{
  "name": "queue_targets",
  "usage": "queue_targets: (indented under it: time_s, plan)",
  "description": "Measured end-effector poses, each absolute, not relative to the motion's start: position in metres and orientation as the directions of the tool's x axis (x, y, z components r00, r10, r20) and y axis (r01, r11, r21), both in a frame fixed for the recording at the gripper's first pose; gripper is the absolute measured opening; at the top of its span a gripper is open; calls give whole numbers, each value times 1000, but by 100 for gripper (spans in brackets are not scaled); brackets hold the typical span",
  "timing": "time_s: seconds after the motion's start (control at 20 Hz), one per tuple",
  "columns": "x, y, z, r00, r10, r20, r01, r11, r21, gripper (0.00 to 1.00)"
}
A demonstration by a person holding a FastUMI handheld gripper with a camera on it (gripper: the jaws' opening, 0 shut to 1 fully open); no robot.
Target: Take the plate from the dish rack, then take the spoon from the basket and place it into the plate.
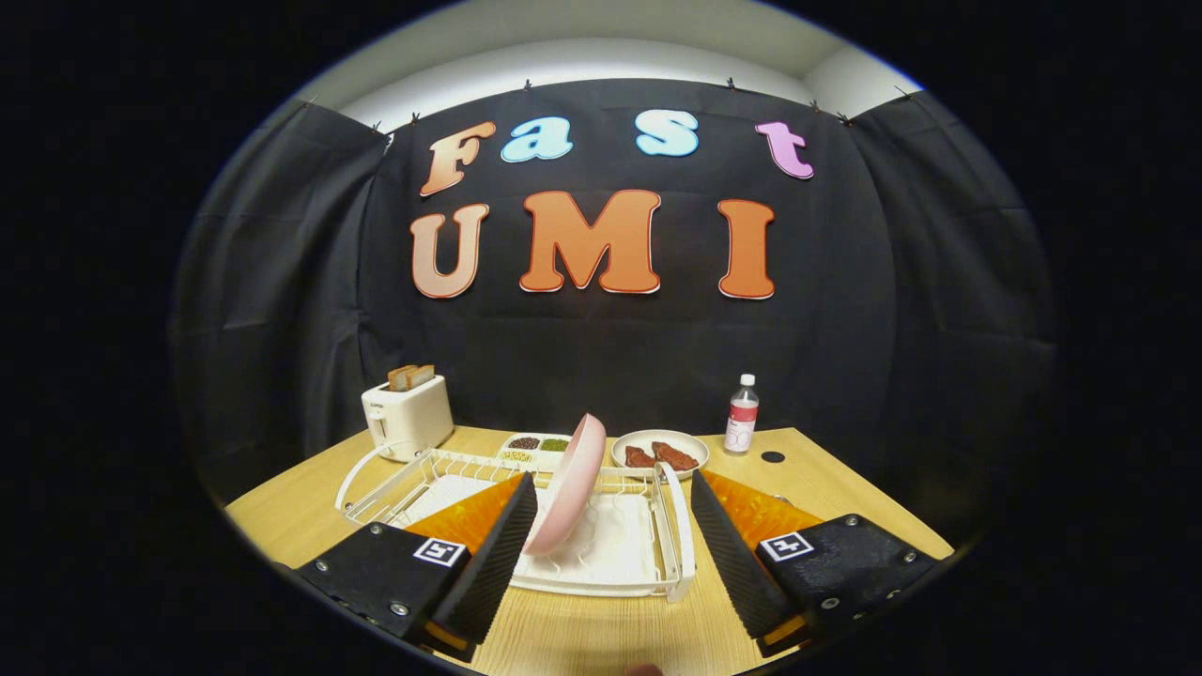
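One pink plate [575, 481] stood on edge in the white dish rack [648, 573], its lower rim down in the rack's tray and its upper rim leaning away toward the far edge of the tabletop [836, 488]. Its long axis ran up and slightly to the right, and its hollow face was turned toward the right side of the rack. The rack sat on the near half of the tabletop, nearer the left edge, with its wire frame reaching back toward the far left corner.

The tool [612, 530] was held low over the near edge with its two fingers [498, 554] spread wide apart, clamped on nothing. The plate rose between them, close beside the left finger; whether the two touched could not be told. The right finger stood well apart from the plate, over the right end of the rack.

Beyond the rack, near the far edge, lay a divided tray [535, 449] of small dark and green bits and, just right of it, a pale dish [660, 453] holding two reddish-brown pieces. A clear bottle [742, 415] with a red label stood upright farther right. A white toaster [407, 413] with two slices of bread poking out occupied the far left corner.
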State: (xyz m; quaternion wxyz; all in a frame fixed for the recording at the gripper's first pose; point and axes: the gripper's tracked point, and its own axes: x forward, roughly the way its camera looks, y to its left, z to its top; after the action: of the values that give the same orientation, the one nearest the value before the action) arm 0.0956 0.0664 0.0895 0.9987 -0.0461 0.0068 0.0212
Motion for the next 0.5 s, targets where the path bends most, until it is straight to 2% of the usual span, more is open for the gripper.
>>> queue_targets:
  time_s: [0.5]
  plan:
    - [201,88,97,971,34,-237,-50,997,-61,98]
